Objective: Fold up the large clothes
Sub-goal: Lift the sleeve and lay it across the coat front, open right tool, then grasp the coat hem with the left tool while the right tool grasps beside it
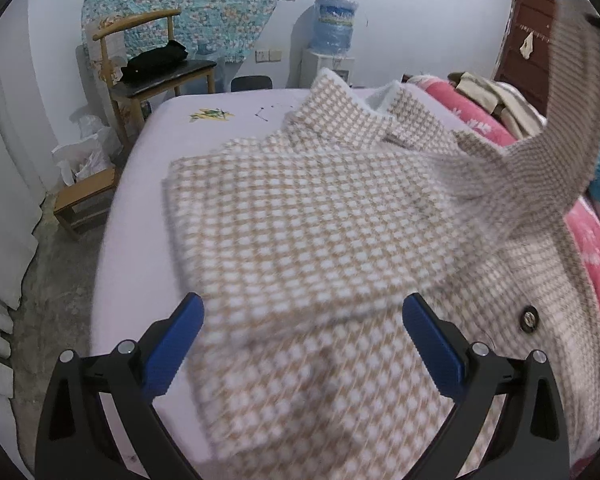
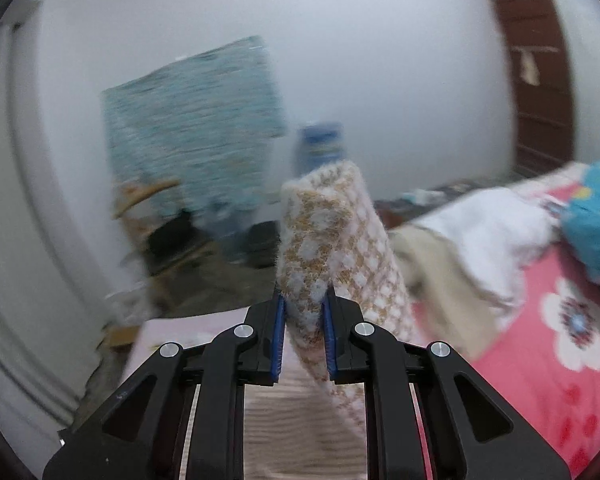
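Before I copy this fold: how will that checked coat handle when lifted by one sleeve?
Likely floppy: the sleeve arcs limply from the right claw. Probably fairly heavy, since the coat looks thick. The fuzzy knit should grip, not slip.

Left tongs [image 1: 302, 312] gape over the checked coat [image 1: 300, 220] on the bed [image 1: 140, 184]; its sleeve [image 1: 572, 120] rises at upper right.

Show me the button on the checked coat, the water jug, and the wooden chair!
button [image 1: 528, 319]: left wrist view, its centre.
water jug [image 1: 334, 24]: left wrist view, blue body.
wooden chair [image 1: 137, 25]: left wrist view, curved top rail.
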`<control>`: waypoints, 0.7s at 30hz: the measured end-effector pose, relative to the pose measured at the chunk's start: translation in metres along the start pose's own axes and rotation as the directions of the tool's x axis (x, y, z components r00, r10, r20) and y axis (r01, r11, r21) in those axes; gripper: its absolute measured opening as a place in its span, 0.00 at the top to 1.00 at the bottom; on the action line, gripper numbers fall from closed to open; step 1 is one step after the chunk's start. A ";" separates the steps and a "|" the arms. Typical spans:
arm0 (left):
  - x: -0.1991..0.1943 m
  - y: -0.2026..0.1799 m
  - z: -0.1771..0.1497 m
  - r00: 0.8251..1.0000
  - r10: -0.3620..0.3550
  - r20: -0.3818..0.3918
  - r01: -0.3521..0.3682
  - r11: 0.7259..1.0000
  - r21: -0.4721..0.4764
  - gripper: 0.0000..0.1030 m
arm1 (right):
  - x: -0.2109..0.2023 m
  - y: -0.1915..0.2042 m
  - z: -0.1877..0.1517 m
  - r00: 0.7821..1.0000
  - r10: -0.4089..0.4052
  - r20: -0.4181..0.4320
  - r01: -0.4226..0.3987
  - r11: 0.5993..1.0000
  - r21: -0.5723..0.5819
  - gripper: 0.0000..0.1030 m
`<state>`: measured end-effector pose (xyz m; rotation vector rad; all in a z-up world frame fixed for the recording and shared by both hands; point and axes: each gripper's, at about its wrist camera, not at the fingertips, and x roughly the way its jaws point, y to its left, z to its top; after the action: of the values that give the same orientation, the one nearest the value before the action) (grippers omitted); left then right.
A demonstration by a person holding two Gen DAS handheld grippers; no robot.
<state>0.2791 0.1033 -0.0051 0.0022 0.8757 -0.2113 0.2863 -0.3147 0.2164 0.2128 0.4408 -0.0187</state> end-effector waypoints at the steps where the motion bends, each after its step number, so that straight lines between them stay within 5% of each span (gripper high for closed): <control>1: -0.007 0.005 -0.003 1.000 -0.009 0.009 0.009 1.000 -0.005 0.05 | 0.005 0.013 -0.001 1.000 0.026 -0.005 -0.026 1.000 -0.012 0.86; 7: -0.041 0.021 -0.014 0.995 -0.070 0.071 0.070 0.998 0.000 0.08 | 0.037 0.117 -0.038 0.965 0.240 -0.102 -0.251 0.960 -0.126 0.86; 11: -0.056 0.027 -0.019 0.987 -0.122 0.103 0.122 0.992 0.009 0.10 | 0.069 0.181 -0.094 0.885 0.355 -0.301 -0.425 0.880 -0.211 0.75; 13: -0.060 0.029 -0.021 0.983 -0.148 0.110 0.148 0.989 0.009 0.11 | 0.084 0.197 -0.121 0.834 0.375 -0.406 -0.487 0.845 -0.221 0.35; 14: -0.062 0.029 -0.022 0.981 -0.159 0.115 0.158 0.987 0.011 0.12 | 0.090 0.199 -0.133 0.814 0.369 -0.447 -0.503 0.834 -0.228 0.31; 17: -0.064 0.029 -0.021 0.974 -0.191 0.124 0.191 0.982 0.013 0.15 | 0.099 0.188 -0.148 0.812 0.335 -0.477 -0.493 0.833 -0.253 0.31; 21: -0.056 0.031 -0.010 0.963 -0.234 0.131 0.236 0.972 -0.001 0.22 | 0.112 0.123 -0.134 0.846 0.273 -0.458 -0.385 0.907 -0.171 0.30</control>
<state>0.2428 0.1448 0.0289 -0.1307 0.7463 -0.4216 0.3390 -0.1638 0.0753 0.0305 0.8329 0.4359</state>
